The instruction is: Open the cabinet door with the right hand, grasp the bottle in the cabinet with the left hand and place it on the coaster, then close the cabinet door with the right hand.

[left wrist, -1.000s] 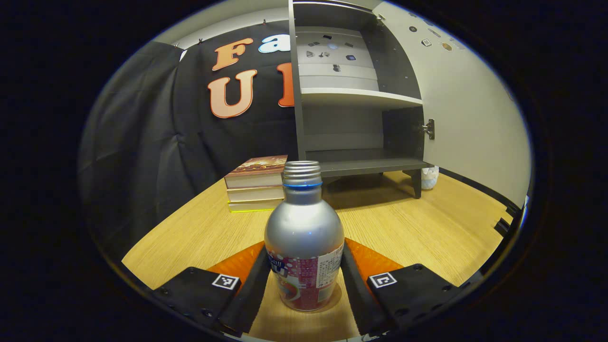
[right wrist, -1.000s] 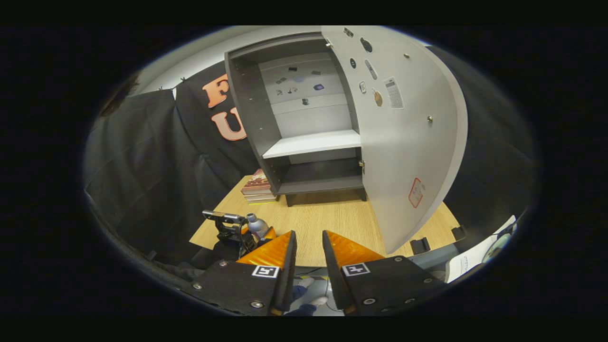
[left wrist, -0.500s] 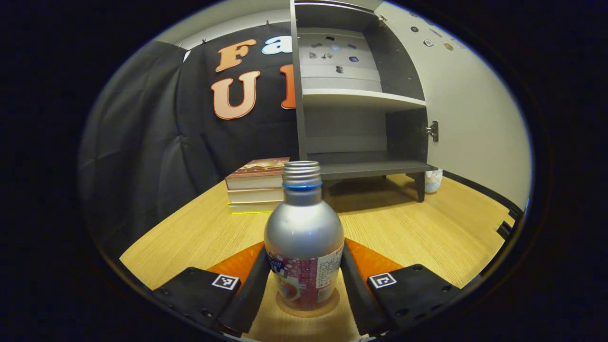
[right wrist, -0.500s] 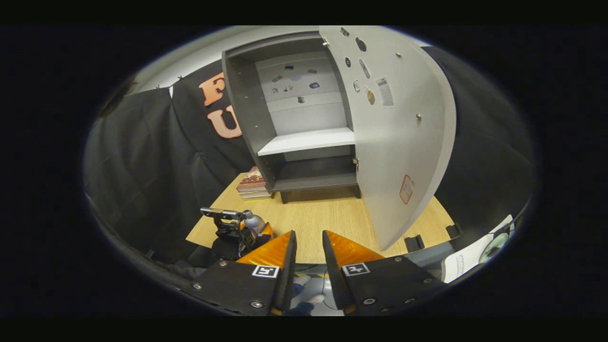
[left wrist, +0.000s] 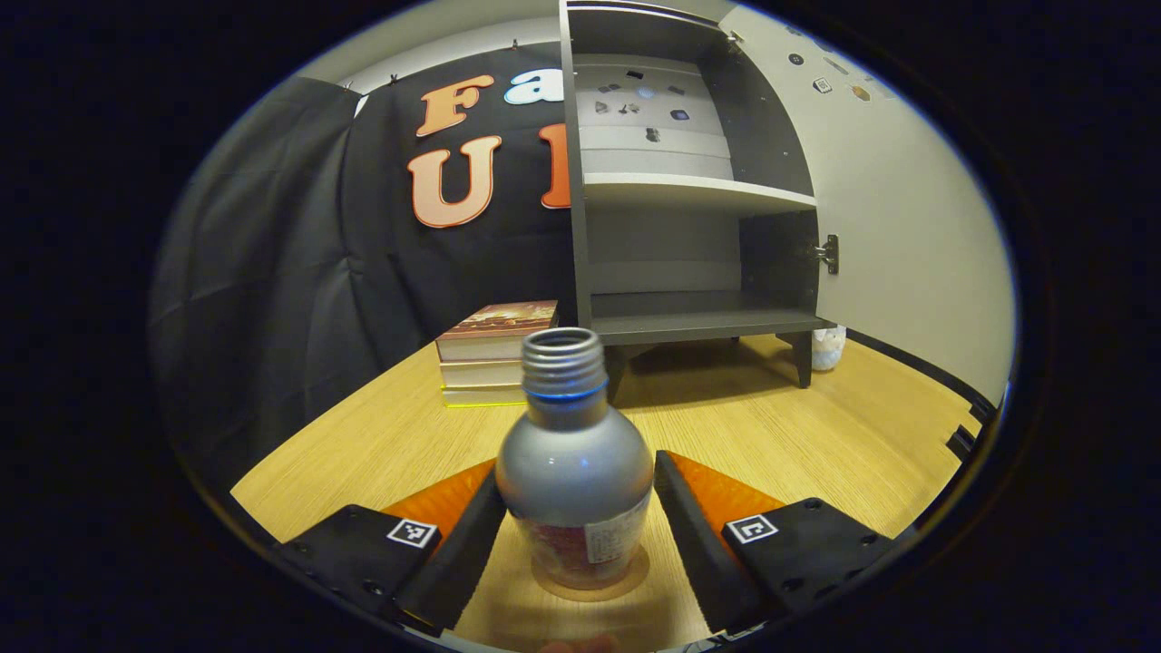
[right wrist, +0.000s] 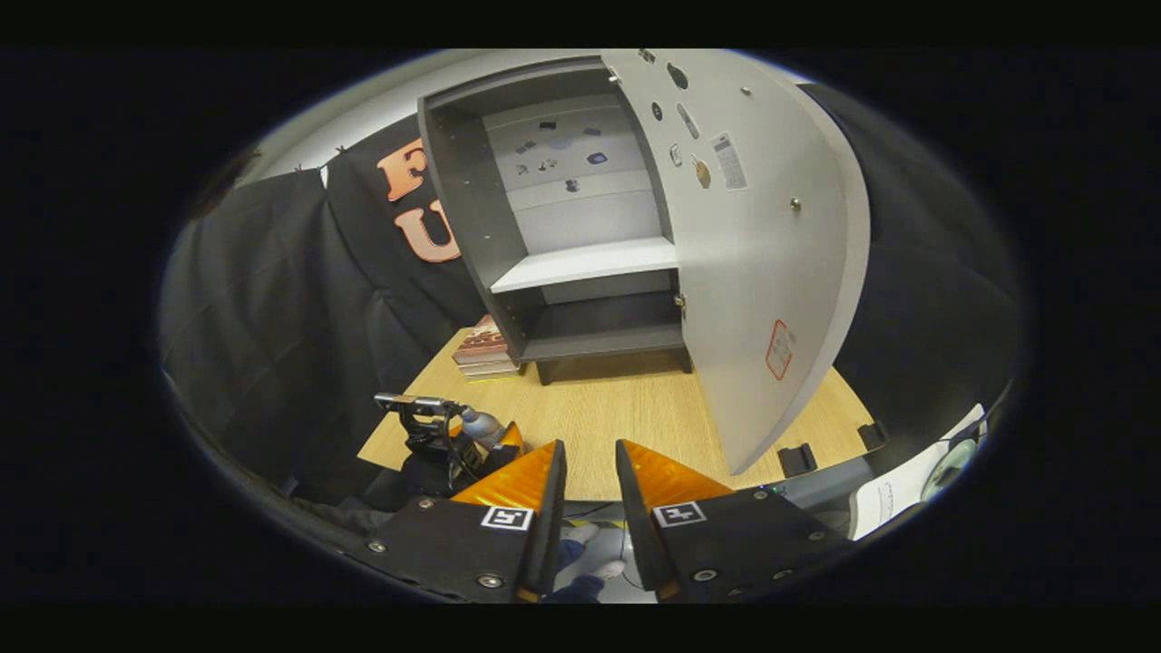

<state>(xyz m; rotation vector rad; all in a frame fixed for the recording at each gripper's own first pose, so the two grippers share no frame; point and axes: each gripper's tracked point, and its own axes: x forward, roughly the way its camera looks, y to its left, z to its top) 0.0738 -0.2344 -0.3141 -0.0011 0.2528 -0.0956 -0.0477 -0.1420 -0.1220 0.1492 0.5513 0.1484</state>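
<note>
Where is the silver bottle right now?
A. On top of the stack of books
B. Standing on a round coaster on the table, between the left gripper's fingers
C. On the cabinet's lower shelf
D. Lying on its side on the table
B: the bottle stands upright on the coaster on the wooden table, between the left gripper's parted fingers.

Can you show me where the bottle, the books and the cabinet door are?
bottle [left wrist: 573, 467]: left gripper view, on its silver shoulder.
books [left wrist: 494, 354]: left gripper view, on the stack's front edge.
cabinet door [right wrist: 753, 263]: right gripper view, on its grey inner face.
</note>
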